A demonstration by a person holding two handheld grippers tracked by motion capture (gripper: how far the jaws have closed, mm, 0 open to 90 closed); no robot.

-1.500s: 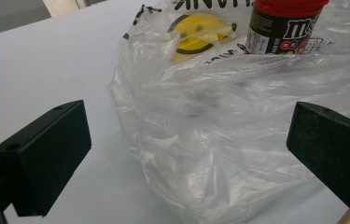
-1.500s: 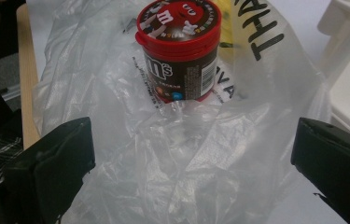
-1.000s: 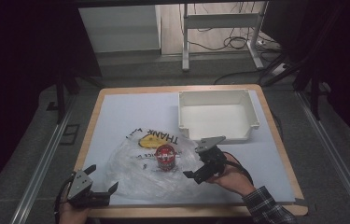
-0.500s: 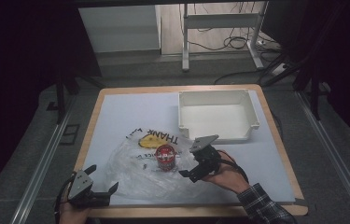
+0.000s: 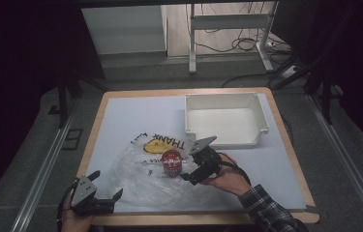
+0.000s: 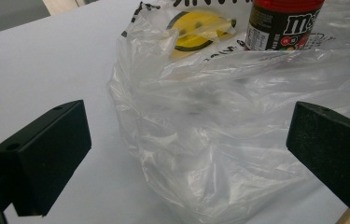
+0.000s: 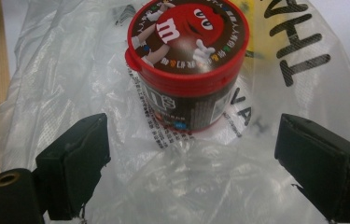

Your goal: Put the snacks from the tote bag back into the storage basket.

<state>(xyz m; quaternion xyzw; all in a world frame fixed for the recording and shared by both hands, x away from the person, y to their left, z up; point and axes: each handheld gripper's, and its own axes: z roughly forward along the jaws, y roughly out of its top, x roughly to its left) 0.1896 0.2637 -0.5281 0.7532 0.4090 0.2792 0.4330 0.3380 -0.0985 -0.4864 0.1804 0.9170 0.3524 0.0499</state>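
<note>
Right tool (image 5: 187, 173) has slid toward the candy jar (image 5: 171, 163) on the plastic bag (image 5: 140, 181), jaws narrowing but still unclenched, gripping nothing yet.

Looking down and forward from above the near edge of the wooden-rimmed table (image 5: 285, 145). Riding low and close on each gripper, facing along black jaws. Shared by all three: the crumpled clear plastic bag (image 5: 140, 183) (image 6: 219, 154) (image 7: 210, 186) and red-lidded candy jar (image 5: 171, 163) (image 6: 282, 23) (image 7: 186, 65).
</note>
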